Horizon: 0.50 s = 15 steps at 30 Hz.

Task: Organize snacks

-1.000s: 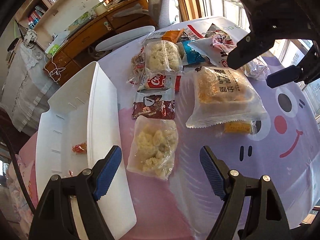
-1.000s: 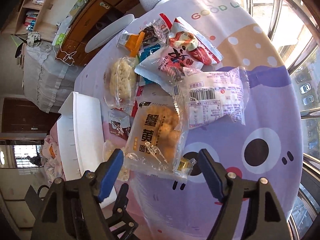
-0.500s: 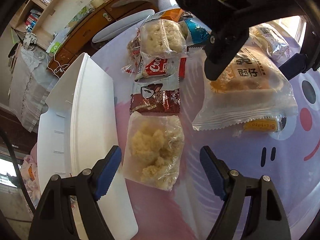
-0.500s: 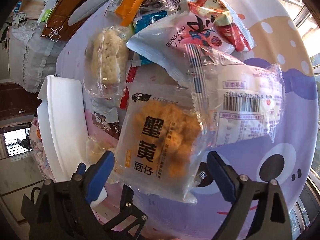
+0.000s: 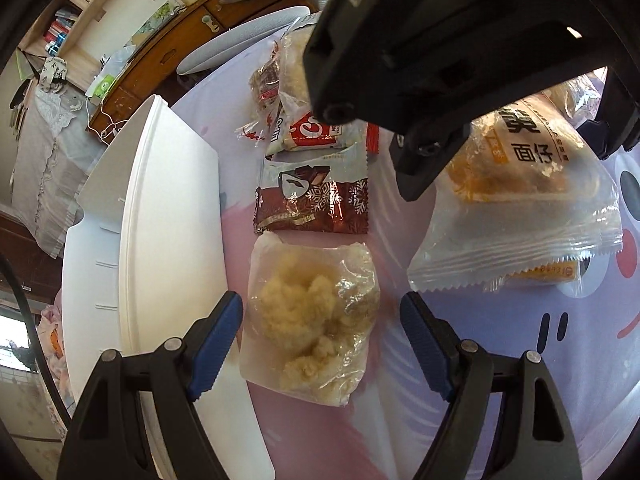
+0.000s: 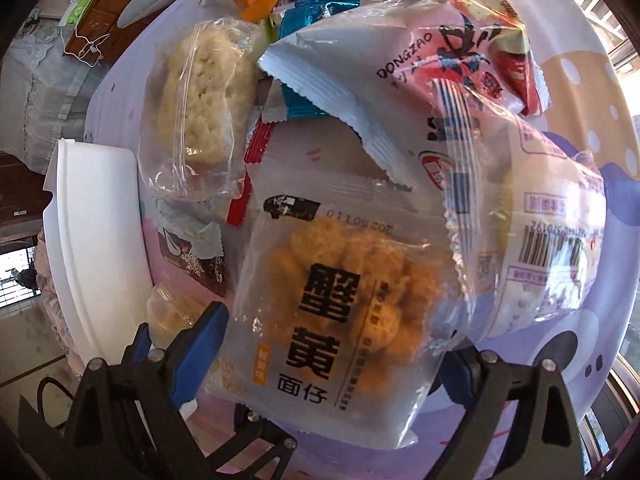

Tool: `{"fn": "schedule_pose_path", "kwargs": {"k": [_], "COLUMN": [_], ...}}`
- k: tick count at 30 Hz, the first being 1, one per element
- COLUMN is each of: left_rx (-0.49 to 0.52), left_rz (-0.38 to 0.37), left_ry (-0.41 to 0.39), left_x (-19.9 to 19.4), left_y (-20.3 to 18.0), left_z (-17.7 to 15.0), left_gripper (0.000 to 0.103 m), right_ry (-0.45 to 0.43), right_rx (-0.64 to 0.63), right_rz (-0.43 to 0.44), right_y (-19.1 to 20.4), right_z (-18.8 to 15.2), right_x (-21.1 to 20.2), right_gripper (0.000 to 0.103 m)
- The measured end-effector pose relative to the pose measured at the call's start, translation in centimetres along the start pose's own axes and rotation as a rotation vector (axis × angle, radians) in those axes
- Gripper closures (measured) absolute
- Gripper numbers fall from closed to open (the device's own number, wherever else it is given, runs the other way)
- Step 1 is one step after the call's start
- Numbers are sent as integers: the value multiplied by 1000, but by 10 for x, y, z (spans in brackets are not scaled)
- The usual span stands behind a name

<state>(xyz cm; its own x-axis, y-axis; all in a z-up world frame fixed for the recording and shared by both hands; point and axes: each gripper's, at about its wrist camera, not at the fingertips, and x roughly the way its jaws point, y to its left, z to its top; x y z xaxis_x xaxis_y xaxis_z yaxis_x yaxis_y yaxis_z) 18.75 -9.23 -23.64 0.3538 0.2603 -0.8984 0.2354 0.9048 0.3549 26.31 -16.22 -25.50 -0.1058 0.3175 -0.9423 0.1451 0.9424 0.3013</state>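
The right gripper (image 5: pixel 500 128) body hides the far snack packets (image 5: pixel 280 80).

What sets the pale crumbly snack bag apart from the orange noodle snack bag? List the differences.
The pale crumbly snack bag is plain clear plastic; the orange noodle snack bag carries bold black characters. Contents are cream clumps versus orange pieces. The pale bag looks smaller. It lies between the open left gripper; the orange one between the open right gripper.

Tray (image 5: pixel 168 216): white.
Wrapper (image 5: pixel 312 200): brown, snowflakes printed.
Noodle bag (image 6: pixel 340 300): clear, orange contents, black characters.
Cloth (image 5: pixel 520 360): apparently lilac.
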Motion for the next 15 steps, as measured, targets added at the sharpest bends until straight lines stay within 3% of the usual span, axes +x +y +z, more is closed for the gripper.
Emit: {"fn": "schedule_pose_path", "kwargs": {"k": [8, 15], "left_rx": [-24, -62], "left_rz": [-45, -113], "left_ry": [5, 15], "left_x": [4, 6], "left_y": [13, 18], "left_z": [4, 3], "left_gripper": [28, 48], "right_ry": [-6, -5], "right_rx": [8, 0], "right_rz": [-72, -71], "right_y": [23, 22], "right_z": [4, 1], "right_x": [9, 6], "right_gripper": [15, 20]}}
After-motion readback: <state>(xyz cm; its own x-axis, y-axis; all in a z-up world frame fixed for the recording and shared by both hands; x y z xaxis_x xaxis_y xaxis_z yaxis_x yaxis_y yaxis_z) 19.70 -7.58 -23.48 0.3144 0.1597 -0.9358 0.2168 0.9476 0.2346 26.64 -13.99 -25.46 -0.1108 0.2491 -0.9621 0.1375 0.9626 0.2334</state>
